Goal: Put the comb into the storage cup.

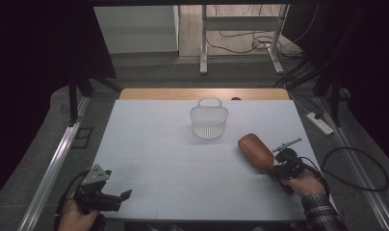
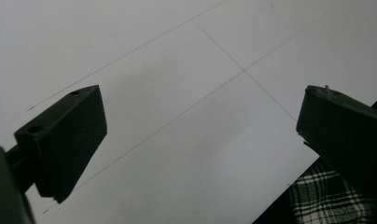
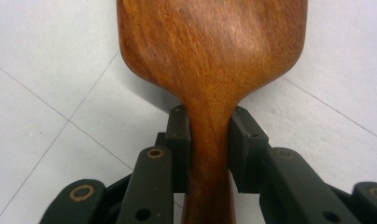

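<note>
The right tool (image 3: 210,140) is gripping the brown wooden paddle-shaped brush (image 1: 254,150) by its neck near the tabletop's (image 1: 173,159) right edge; the left tool (image 2: 200,135) is gaping open.

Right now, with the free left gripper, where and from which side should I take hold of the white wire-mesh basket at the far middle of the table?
Probably the arched handle of the white wire-mesh basket, coming from above: it stands upright with the thin handle topmost, while the round bowl looks too wide. The left gripper is open.
</note>
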Tool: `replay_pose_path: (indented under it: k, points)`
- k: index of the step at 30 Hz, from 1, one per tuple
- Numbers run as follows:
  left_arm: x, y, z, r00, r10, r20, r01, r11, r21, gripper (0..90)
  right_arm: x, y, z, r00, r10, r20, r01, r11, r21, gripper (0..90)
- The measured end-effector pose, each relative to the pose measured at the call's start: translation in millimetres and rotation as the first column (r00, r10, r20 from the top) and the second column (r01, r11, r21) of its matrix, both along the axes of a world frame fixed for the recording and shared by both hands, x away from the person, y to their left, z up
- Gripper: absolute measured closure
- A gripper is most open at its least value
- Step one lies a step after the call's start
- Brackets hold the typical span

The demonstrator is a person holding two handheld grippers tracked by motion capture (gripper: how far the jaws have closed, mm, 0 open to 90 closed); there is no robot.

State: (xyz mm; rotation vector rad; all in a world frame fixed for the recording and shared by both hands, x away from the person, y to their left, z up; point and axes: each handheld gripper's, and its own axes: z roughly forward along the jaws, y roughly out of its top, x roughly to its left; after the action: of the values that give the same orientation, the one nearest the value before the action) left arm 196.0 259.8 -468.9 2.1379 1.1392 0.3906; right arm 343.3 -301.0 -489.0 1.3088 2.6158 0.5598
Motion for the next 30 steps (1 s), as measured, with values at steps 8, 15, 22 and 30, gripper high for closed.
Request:
replay_pose_path:
  k: [8, 15, 22, 30]
  points:
    - [-0.5, 1.7, 0.6, 1.0, 0.006, 0.005, -0.006, 0.9999, -0.012, 2.3, -4.4, 0.6, 2.0, 0.9989, 0.009, 0.046, -0.009, 1.0, 0.002, 72.0]
    - [-1.1, 3.9, 1.0, 0.9998, 0.012, 0.013, -0.012, 0.9994, -0.032, 1.4, -7.8, 0.5, 8.4, 0.9965, -0.003, 0.083, -0.001, 0.999, 0.049, 72.0]
    - [0.4, 7.8, 1.6, 1.0, 0.009, 0.0, -0.009, 0.9973, -0.073, 0.1, -12.2, 1.5, 15.0, 0.9945, -0.009, 0.104, 0.0, 0.997, 0.081, 72.0]
    - [5.3, 7.5, 1.5, 0.9997, -0.016, -0.017, 0.015, 0.9952, -0.097, 0.0, -17.1, 0.3, 26.9, 0.9891, -0.022, 0.145, 0.0, 0.989, 0.147, 72.0]
